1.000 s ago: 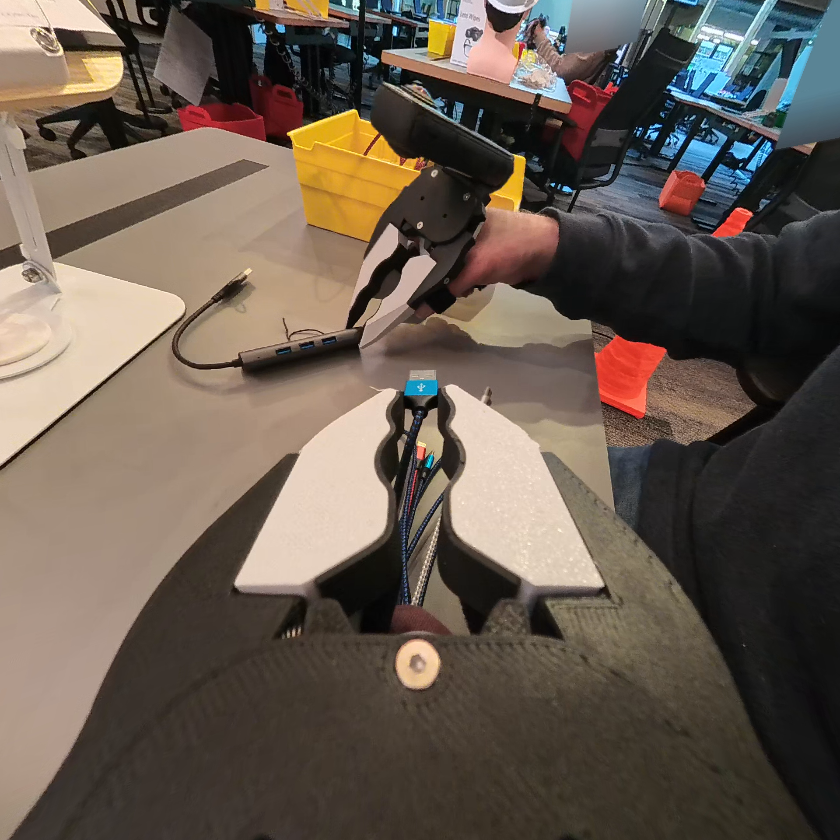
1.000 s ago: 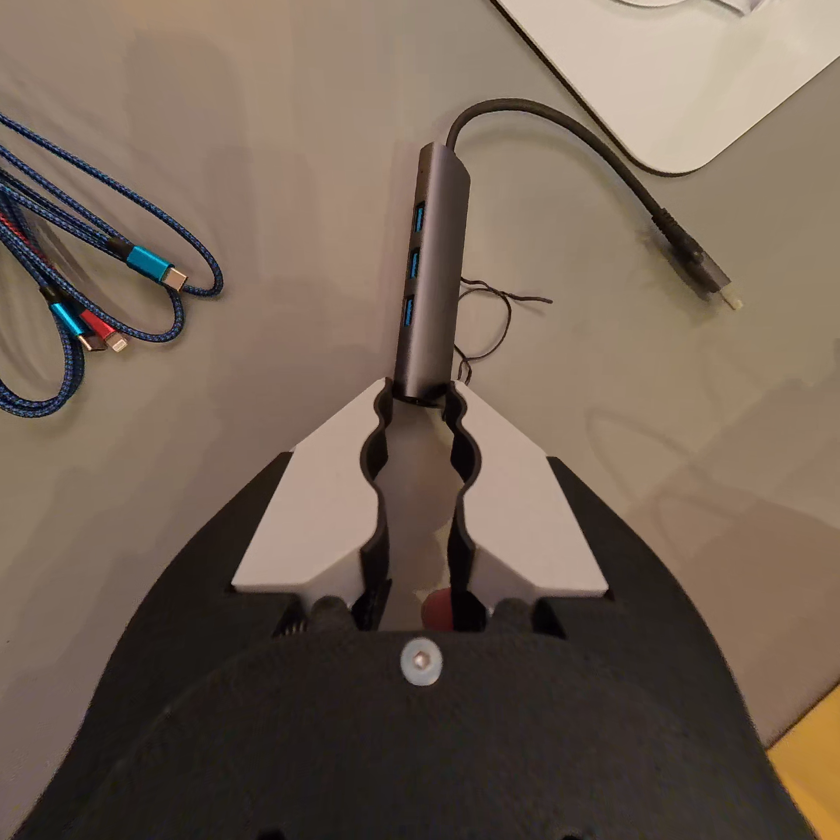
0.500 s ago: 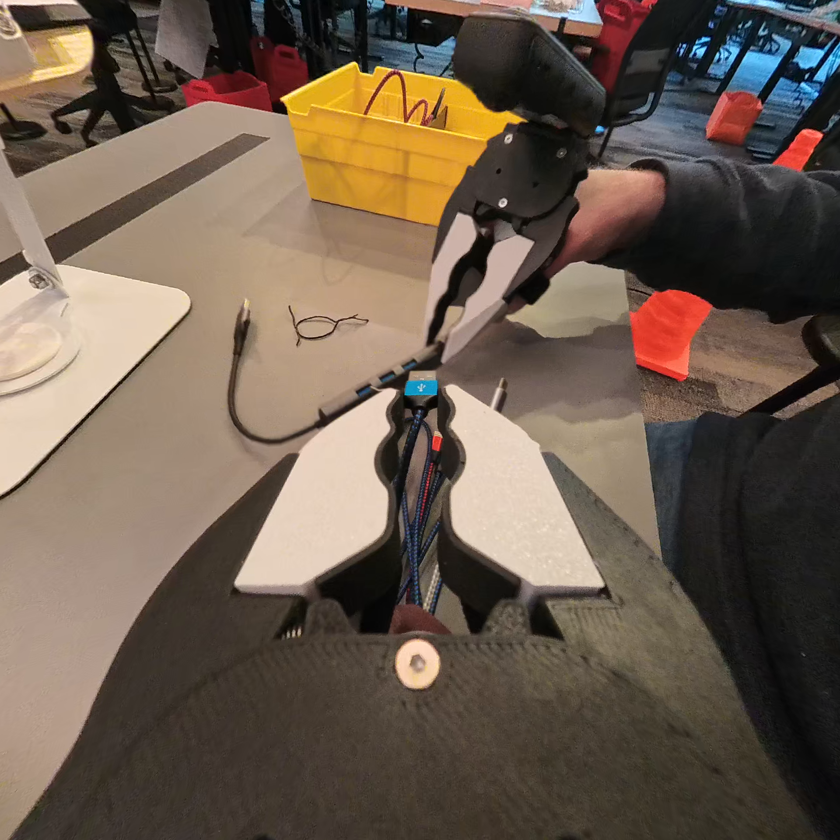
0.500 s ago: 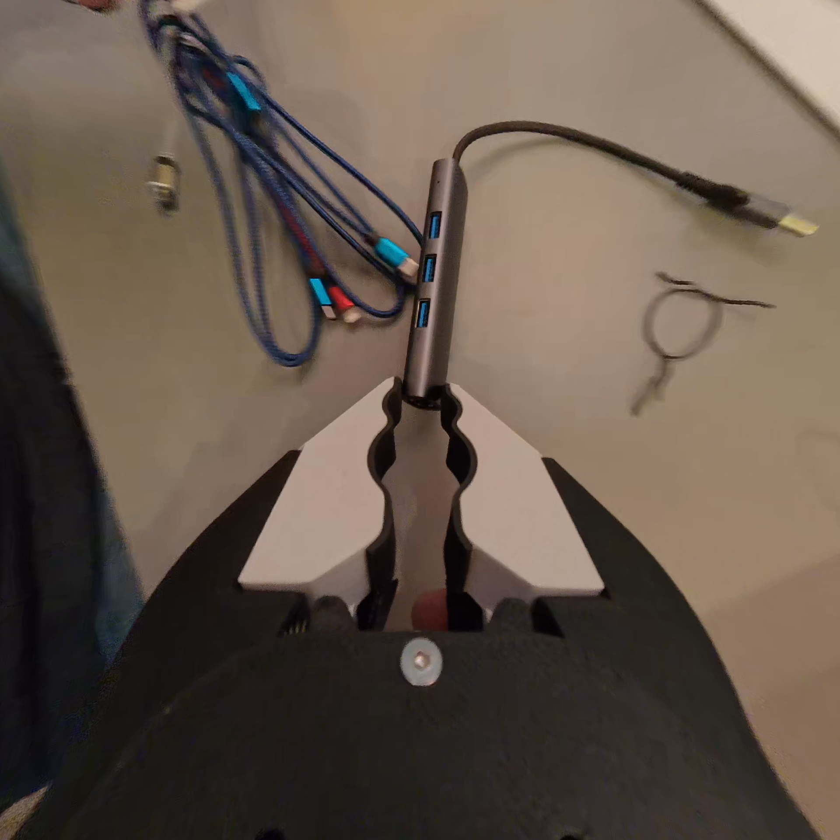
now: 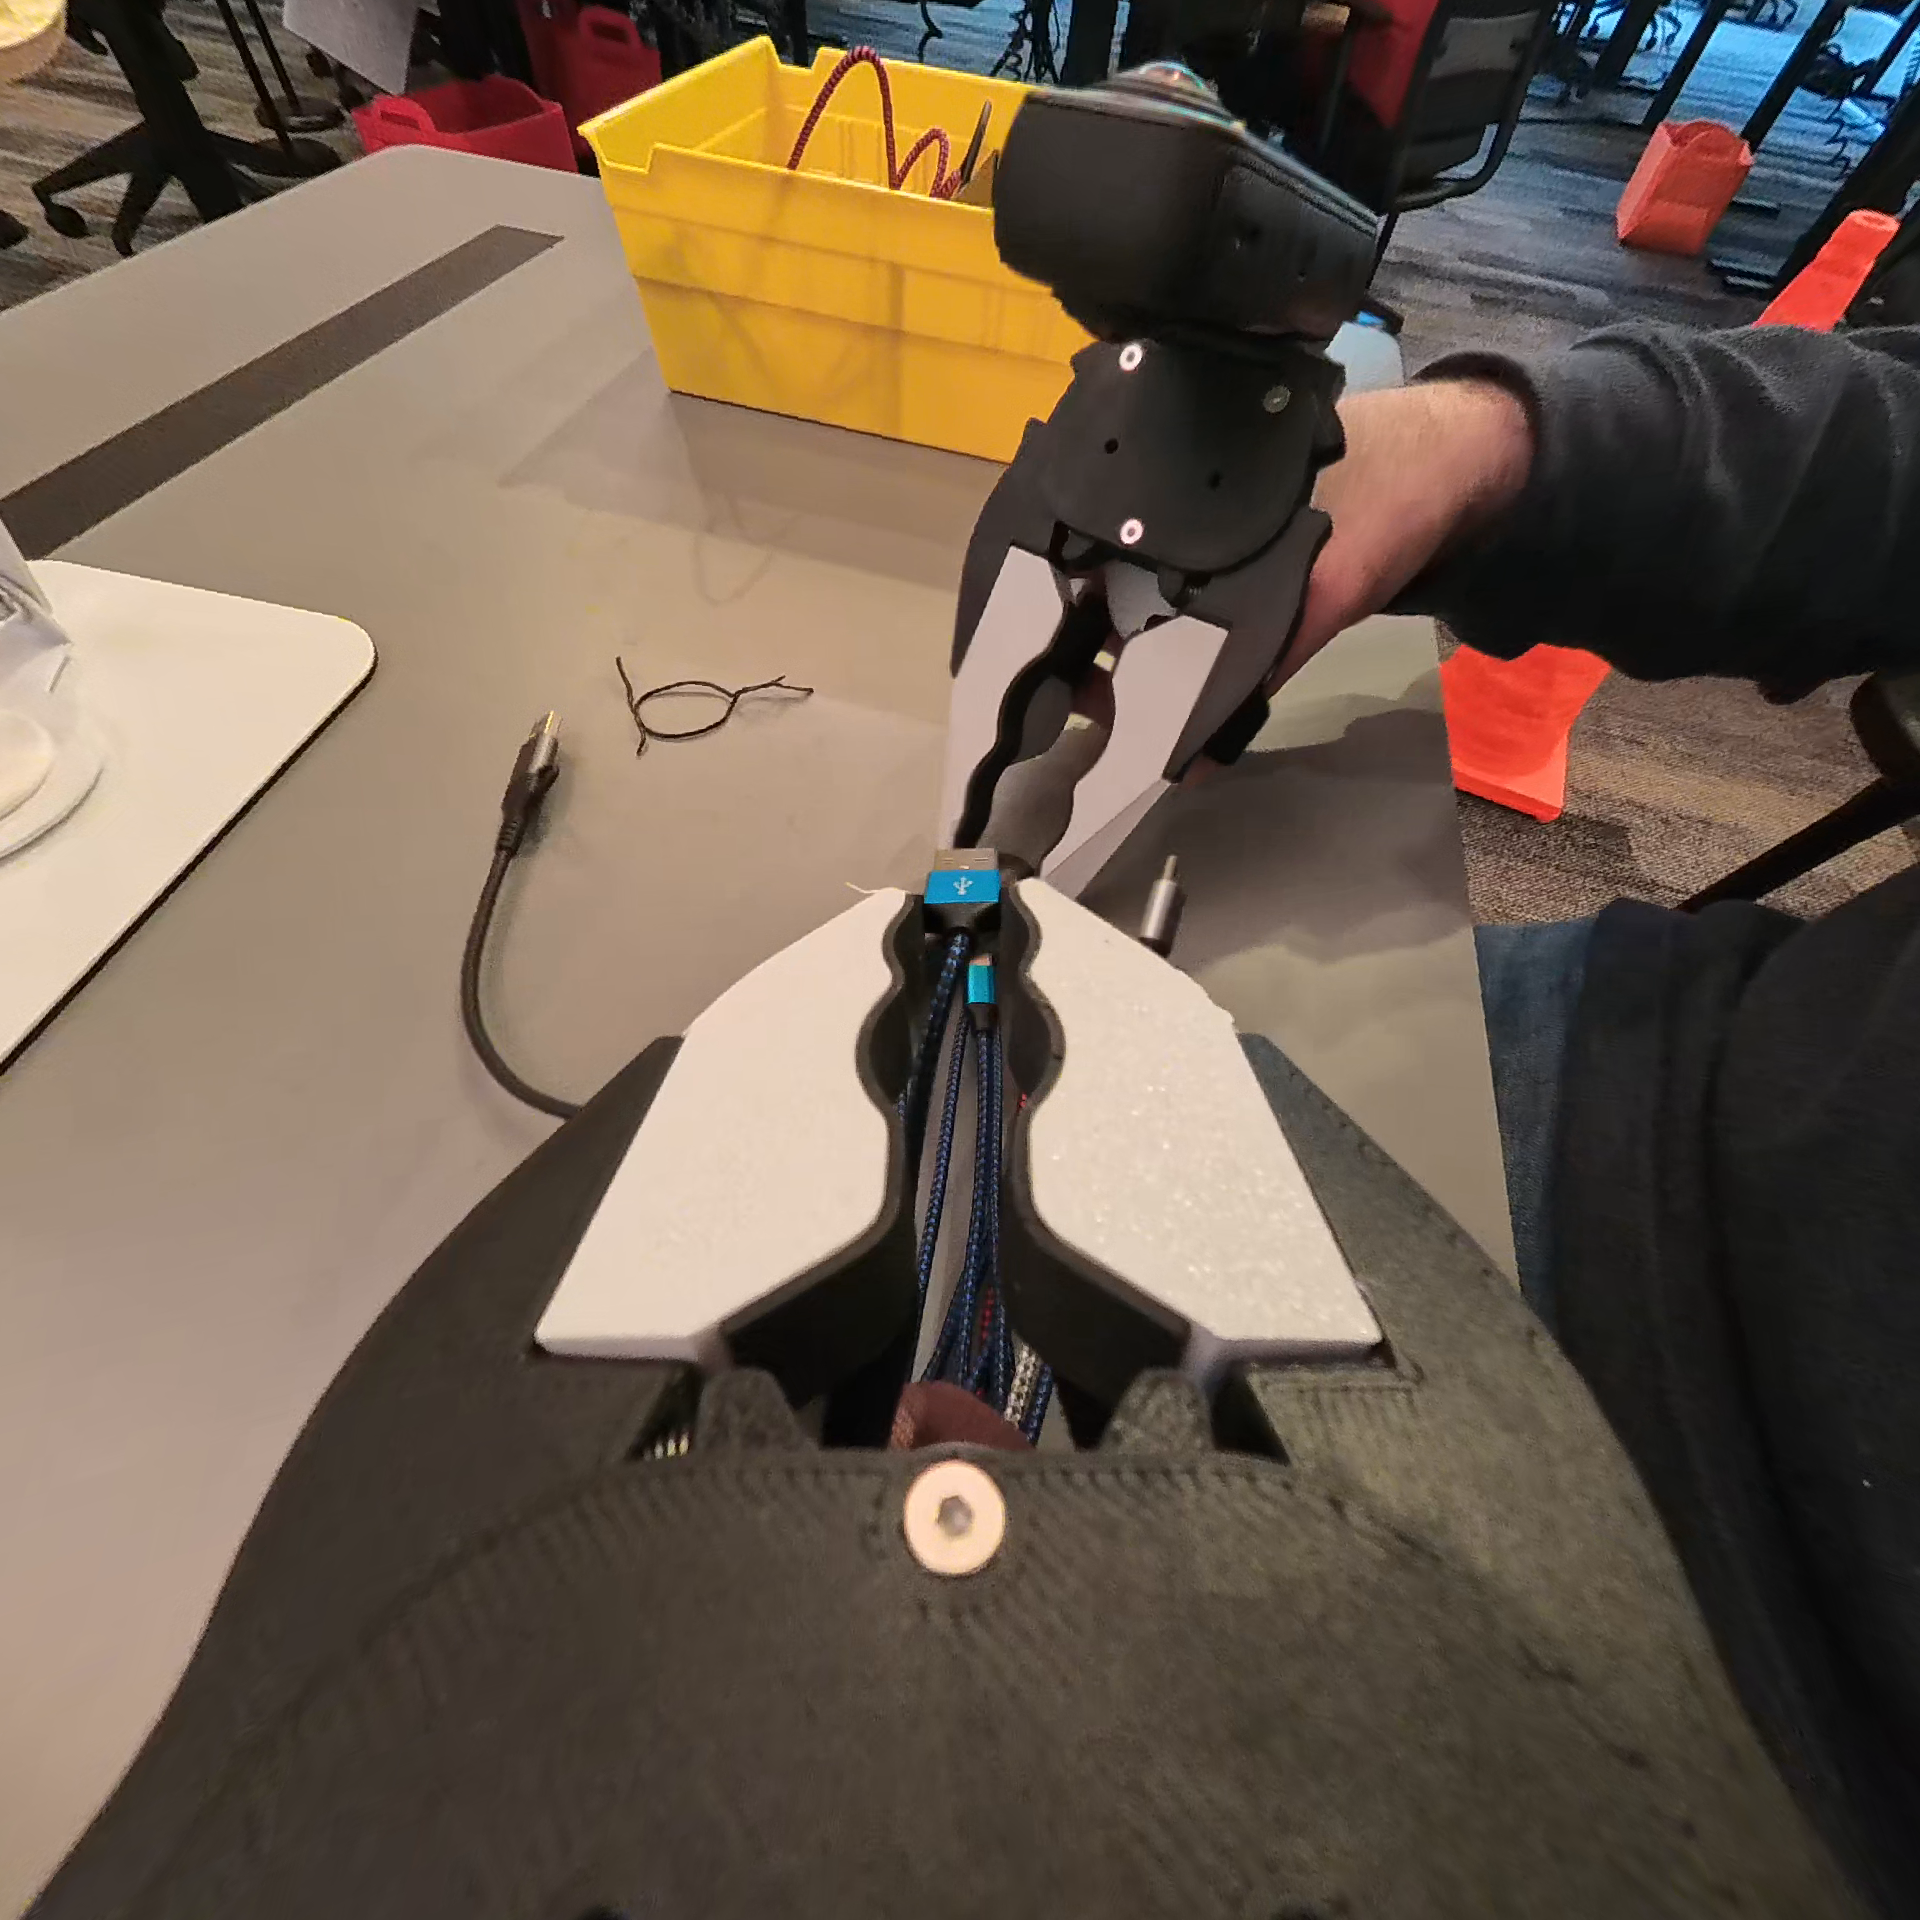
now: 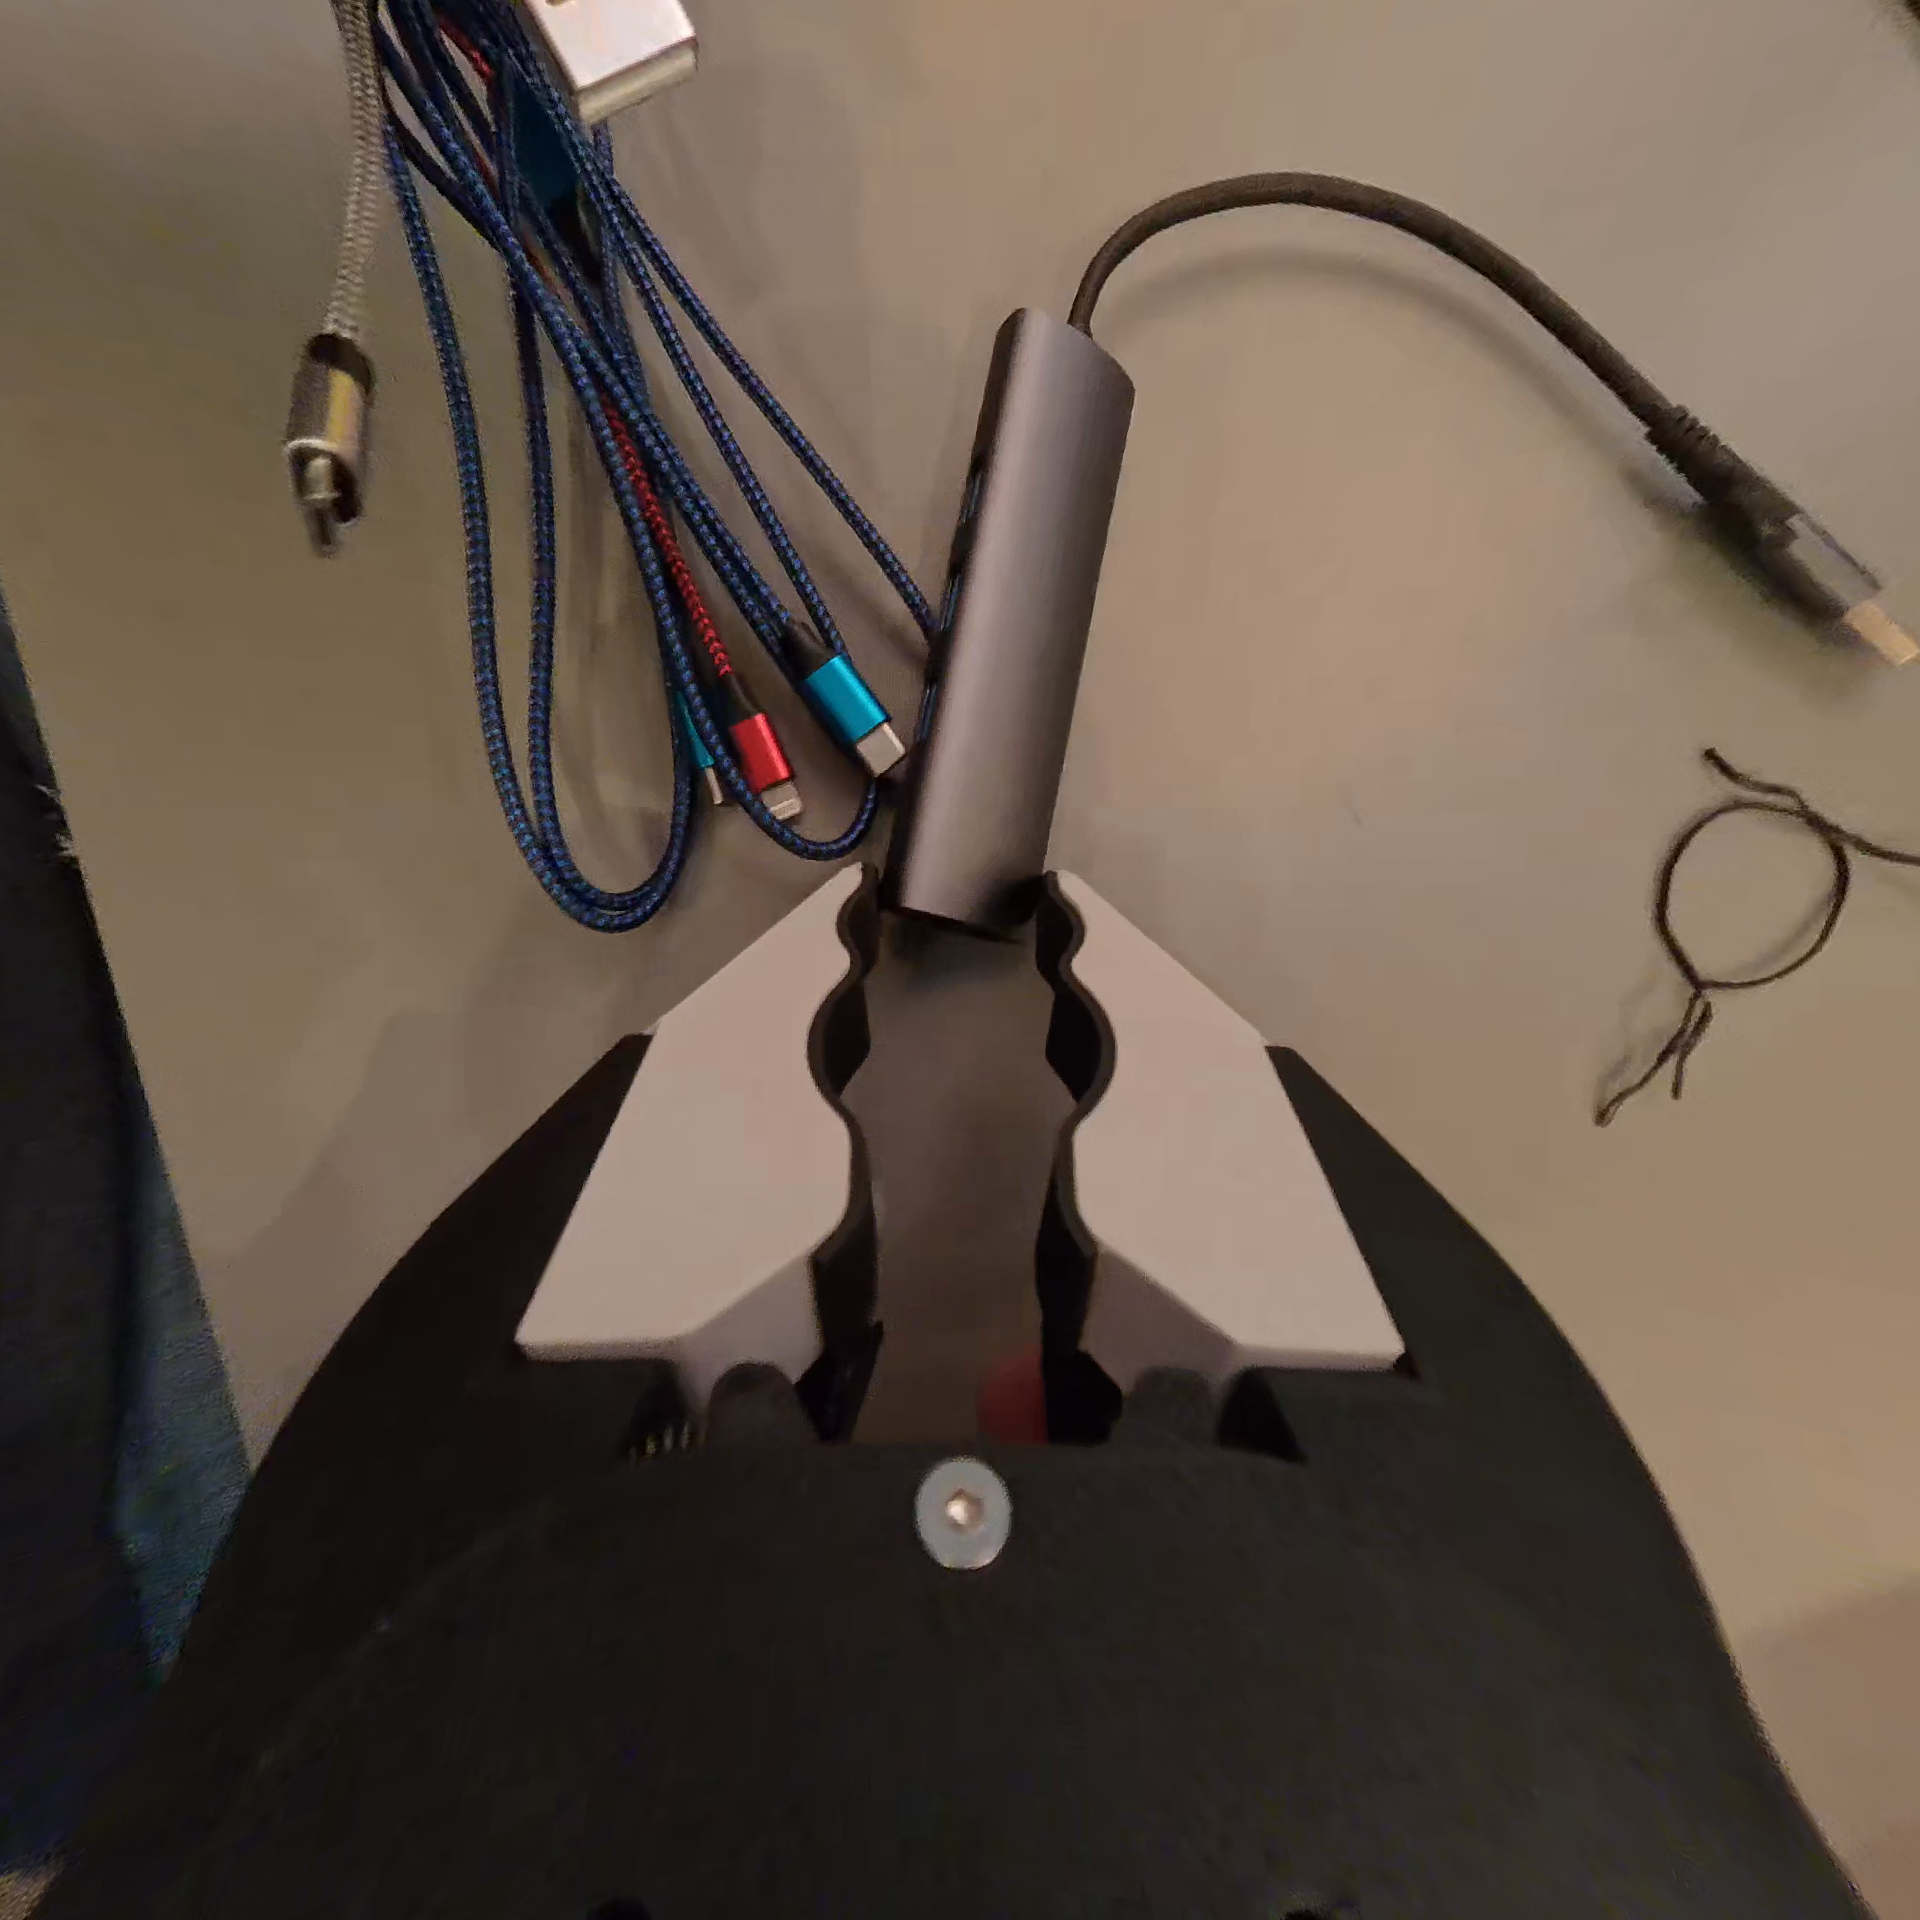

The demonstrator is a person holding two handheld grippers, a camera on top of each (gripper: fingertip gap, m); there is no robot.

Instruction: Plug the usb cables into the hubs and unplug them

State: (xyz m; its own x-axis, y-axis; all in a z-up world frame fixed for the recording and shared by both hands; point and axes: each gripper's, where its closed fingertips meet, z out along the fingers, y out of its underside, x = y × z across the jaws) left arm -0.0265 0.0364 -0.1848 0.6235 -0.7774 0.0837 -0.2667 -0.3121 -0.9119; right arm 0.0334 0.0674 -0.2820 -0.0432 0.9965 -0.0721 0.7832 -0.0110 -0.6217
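Note:
My left gripper (image 5: 963, 902) is shut on the blue USB-A plug (image 5: 964, 885) of a blue braided cable bundle (image 5: 961, 1122) that runs back between its fingers. My right gripper (image 6: 961, 896) is shut on one end of the grey USB hub (image 6: 1013, 623) and holds it tilted, ports turned to the left side. In the left wrist view the right gripper (image 5: 1000, 840) is just beyond the plug and the hub body is hidden. The bundle's loose ends (image 6: 821, 717) hang beside the hub, and the metal plug tip (image 6: 623, 47) shows at the top.
The hub's black lead (image 5: 486, 935) curves left on the grey table (image 5: 312, 468). A black thread loop (image 5: 696, 704), a silver connector (image 5: 1158, 902), a yellow bin (image 5: 831, 260) and a white base plate (image 5: 177, 707) are nearby. The table edge (image 5: 1455, 831) is at the right. Tip to tip, the grippers are about 12 cm apart. The white base plate (image 5: 177, 707) lies around 25 cm away from my right fingertips.
The right gripper has carried the hub toward me, up to the left gripper's plug, and rolled it so the ports face sideways. The thread loop stayed behind on the table.

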